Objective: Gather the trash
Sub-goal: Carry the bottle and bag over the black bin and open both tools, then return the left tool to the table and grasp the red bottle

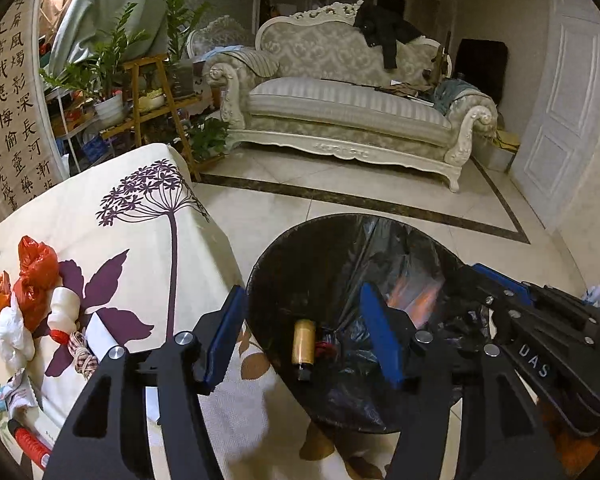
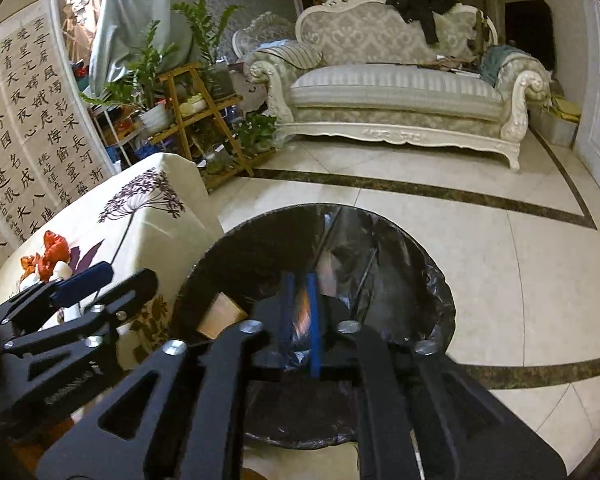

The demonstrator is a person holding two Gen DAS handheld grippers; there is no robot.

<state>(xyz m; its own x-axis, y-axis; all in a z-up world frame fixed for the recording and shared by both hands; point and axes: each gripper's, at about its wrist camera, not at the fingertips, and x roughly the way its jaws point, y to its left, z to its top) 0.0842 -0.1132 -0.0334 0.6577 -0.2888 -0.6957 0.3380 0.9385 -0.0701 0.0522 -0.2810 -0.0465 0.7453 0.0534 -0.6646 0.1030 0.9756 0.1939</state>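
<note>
Cloth-covered table and tiled floor, with the objects resting on each.

We see a table (image 1: 148, 216) draped in a cream cloth printed with purple flowers. On its left part lie a crumpled orange plastic bag (image 1: 34, 276), a white plastic bag (image 1: 10, 332) touching it, a small white bottle (image 1: 64, 312) with a red cap, a knot of twine (image 1: 82, 354) and a red-handled tool (image 1: 30, 442) near the edge. Beside the table, on the pale tiled floor (image 1: 320, 216), stands a bin lined with a black bag (image 1: 284, 264); we also note a sofa (image 1: 352, 112) and a wooden plant stand (image 1: 156, 100).
</note>
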